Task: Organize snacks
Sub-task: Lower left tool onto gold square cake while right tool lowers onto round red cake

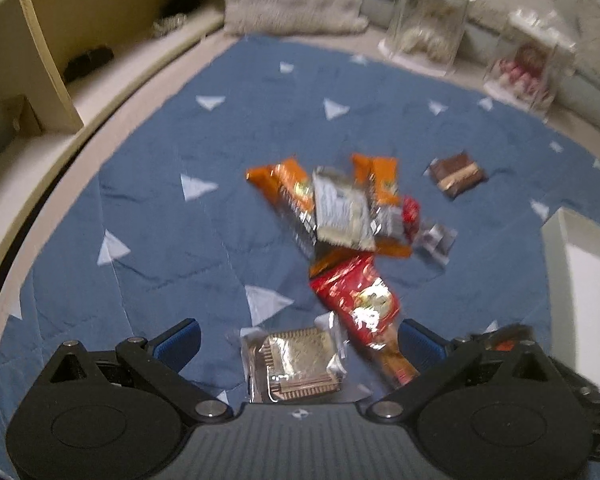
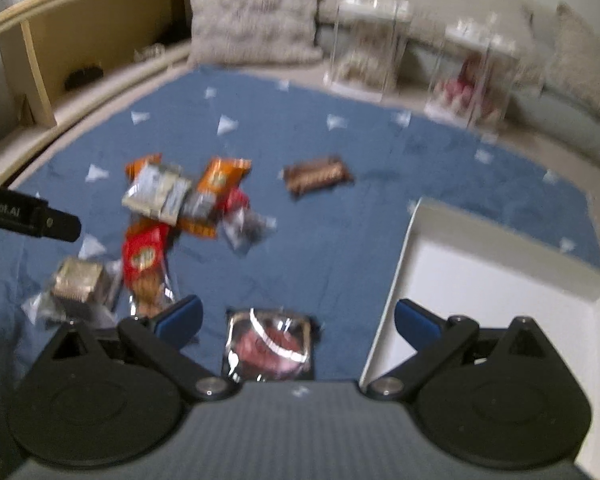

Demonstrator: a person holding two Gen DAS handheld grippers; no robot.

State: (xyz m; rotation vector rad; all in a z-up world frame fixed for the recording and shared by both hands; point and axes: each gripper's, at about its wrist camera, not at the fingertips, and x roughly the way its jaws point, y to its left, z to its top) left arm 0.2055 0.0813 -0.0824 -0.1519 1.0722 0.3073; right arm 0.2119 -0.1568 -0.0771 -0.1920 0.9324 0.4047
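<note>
Spread left tool (image 1: 298,334) over wafer packet (image 1: 296,362), spread right tool (image 2: 296,316) over dark packet (image 2: 270,346), white box (image 2: 500,280) lower right, seemingly for sorting.

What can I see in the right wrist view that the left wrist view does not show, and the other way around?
Only the right wrist view shows the dark packet with pink print between the open right gripper, and the inside of the white box.

Only the left wrist view shows the open left gripper over the clear biscuit packet.

Both show the snack pile, the brown bar and the blue blanket.
</note>
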